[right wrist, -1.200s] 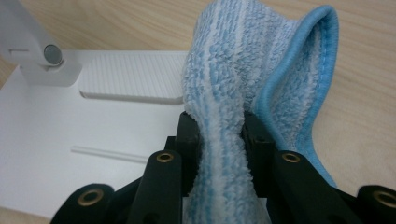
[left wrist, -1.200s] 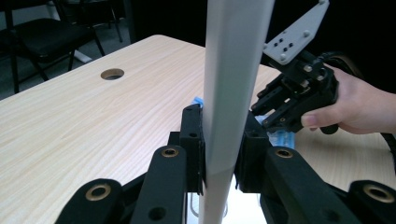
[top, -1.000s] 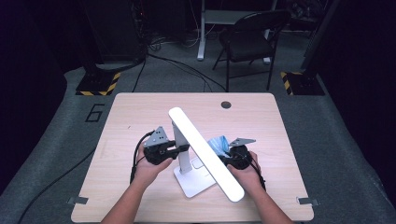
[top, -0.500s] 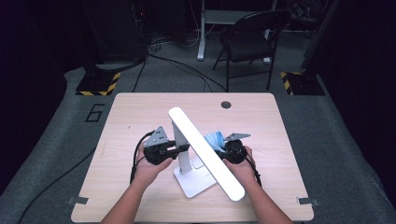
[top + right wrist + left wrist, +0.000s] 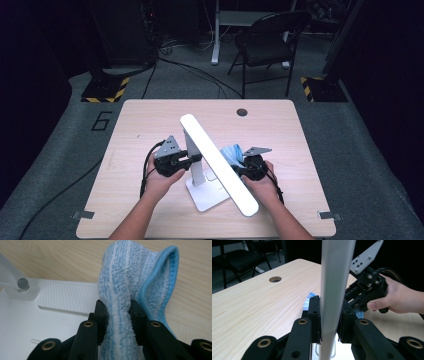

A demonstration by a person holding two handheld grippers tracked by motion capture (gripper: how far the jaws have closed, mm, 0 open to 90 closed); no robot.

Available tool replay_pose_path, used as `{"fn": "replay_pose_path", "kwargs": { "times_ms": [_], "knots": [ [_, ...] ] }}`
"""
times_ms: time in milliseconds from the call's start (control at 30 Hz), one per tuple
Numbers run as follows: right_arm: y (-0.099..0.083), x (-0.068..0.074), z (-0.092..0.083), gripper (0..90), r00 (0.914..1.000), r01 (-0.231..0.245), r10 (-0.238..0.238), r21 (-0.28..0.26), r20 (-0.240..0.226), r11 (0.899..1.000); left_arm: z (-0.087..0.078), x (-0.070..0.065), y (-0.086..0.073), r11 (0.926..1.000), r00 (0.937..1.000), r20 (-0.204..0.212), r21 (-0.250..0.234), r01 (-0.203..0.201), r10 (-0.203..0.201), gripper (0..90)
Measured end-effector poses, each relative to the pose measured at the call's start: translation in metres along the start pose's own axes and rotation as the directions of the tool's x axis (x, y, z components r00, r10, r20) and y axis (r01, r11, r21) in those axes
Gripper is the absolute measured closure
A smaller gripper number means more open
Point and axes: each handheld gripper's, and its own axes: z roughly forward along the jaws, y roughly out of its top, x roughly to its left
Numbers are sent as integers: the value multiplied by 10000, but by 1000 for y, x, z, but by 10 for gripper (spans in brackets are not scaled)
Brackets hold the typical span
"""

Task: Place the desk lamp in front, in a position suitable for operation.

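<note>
Your left hand-held gripper (image 5: pixel 329 322) clamps the lamp post (image 5: pixel 332 290) and your right (image 5: pixel 117 315) pinches the cloth (image 5: pixel 130 282); wipe hard near the desk's front edge (image 5: pixel 200 235) and the lamp may tip.

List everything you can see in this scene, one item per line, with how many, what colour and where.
desk lamp: one, white, mid-table, post clamped by the left tongs, flat base on the table
cloth: one, blue and white striped, pinched in the right tongs beside the lamp base
table: one, light wood, centre, round cable hole near the far edge
chair: one, black, beyond the table
striped floor bases: two, black and yellow, left and right beyond the table
floor marking: one, a pale 6, on the grey carpet left of the table
left tongs: one, black, shut on the lamp post
right tongs: one, black, shut on the cloth
hands: two, at the near edge
</note>
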Motion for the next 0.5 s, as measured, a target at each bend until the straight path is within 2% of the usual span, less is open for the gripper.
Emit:
{"fn": "replay_pose_path", "kwargs": {
  "times_ms": [200,433,500],
  "knots": [
    [-14,3,-15,725,9997,-210,209,-71,-138,9998,0,0,0,10000,10000,-35,-6,13,-13,762],
    [-29,6,-36,724,9998,-36,33,-148,-196,9999,0,0,0,10000,10000,-1,-42,-1,1,762],
    [-31,8,-40,723,10000,30,-32,-238,-82,9997,1,1,0,9999,10000,8,-102,16,-16,762]
  ]
}}
